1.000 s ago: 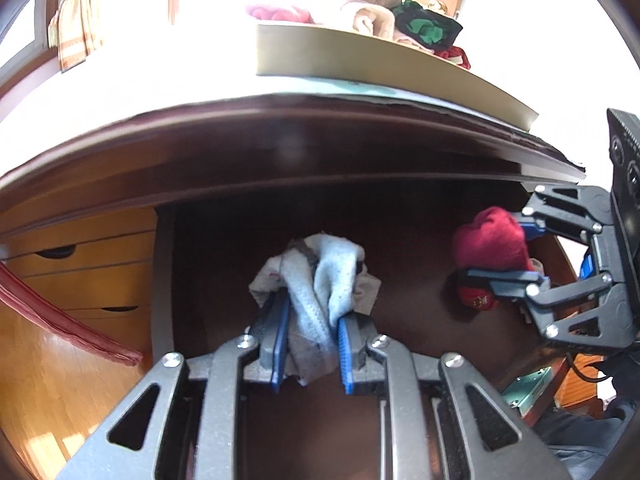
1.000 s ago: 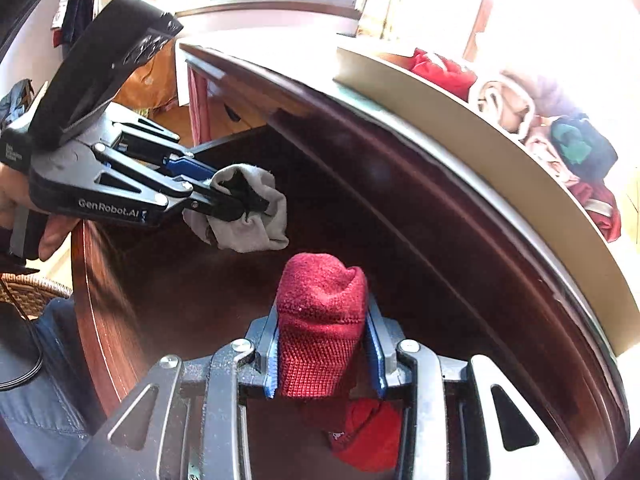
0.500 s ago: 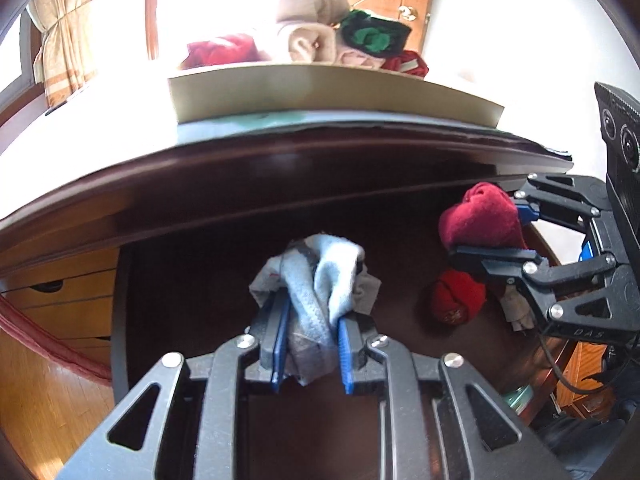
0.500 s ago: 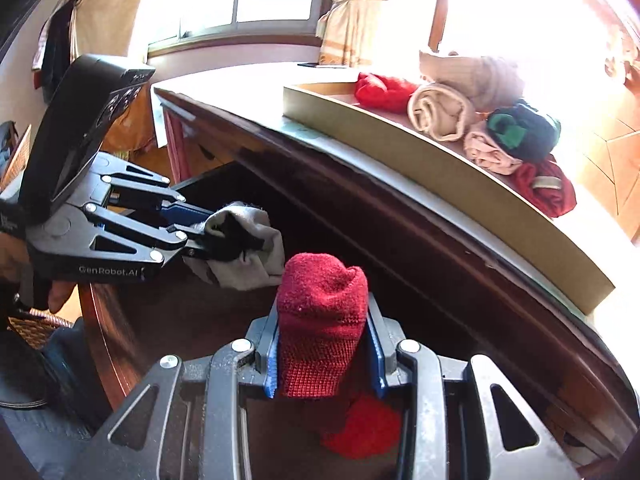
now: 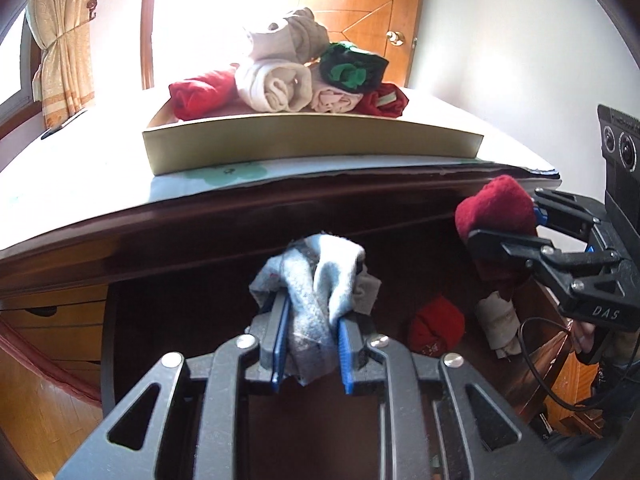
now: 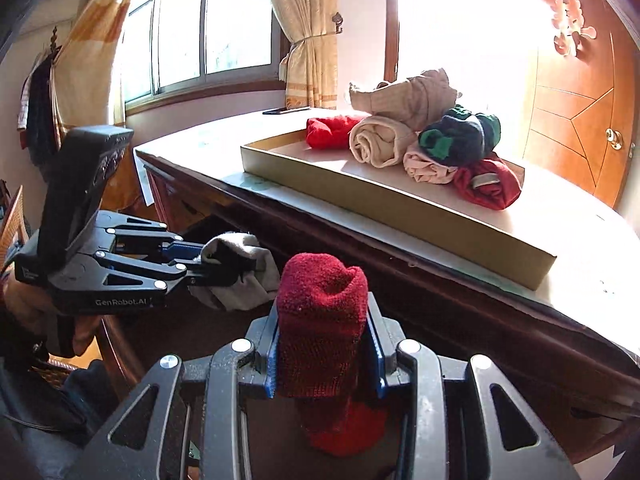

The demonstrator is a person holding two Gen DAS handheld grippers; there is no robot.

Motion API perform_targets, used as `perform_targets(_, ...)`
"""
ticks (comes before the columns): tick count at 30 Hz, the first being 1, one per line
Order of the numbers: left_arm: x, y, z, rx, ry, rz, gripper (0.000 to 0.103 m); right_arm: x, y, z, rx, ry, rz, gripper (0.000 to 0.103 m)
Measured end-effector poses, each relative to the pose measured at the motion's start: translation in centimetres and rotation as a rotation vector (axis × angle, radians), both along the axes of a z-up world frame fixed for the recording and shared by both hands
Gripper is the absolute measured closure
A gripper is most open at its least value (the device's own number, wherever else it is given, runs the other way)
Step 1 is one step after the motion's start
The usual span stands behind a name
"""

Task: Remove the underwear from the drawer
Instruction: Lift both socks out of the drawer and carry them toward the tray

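A sunlit room with a curtained window (image 6: 192,28) and an orange wooden door (image 6: 576,120) lay behind a dark wooden desk (image 5: 200,232) with a pale top. On it sat a shallow beige cardboard tray (image 5: 312,144) holding rolled garments: red, cream, dark green, pink. Below the desk edge the dark open drawer (image 5: 400,280) showed a small red roll (image 5: 436,330) and a pale cloth roll (image 5: 496,320) lying at its right. On the left, the left gripper (image 5: 312,344) had its blue-padded fingers pressed together on a rolled grey knit garment (image 5: 316,280), held above the drawer. To the right, the right gripper (image 6: 324,352) was clamped on a rolled dark red knit garment (image 6: 324,312), raised near the desk edge.
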State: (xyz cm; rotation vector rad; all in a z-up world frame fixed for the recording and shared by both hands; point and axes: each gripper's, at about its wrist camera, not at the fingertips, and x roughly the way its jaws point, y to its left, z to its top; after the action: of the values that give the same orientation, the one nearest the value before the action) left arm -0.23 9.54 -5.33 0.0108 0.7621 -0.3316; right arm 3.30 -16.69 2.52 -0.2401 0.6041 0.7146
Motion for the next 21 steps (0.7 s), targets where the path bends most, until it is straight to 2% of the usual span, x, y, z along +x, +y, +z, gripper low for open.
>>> perform_targets(7,0.0,-0.3,0.0,-0.011,-0.013,-0.010,0.084,-1.0,-0.8,0.9,0.063,0.019,0.001,0.066)
perform_targets(21,-0.1,-0.2,0.0,-0.036,-0.015,-0.021,0.084,-5.8,-2.3,4.6,0.129,-0.003,0.046,0.066)
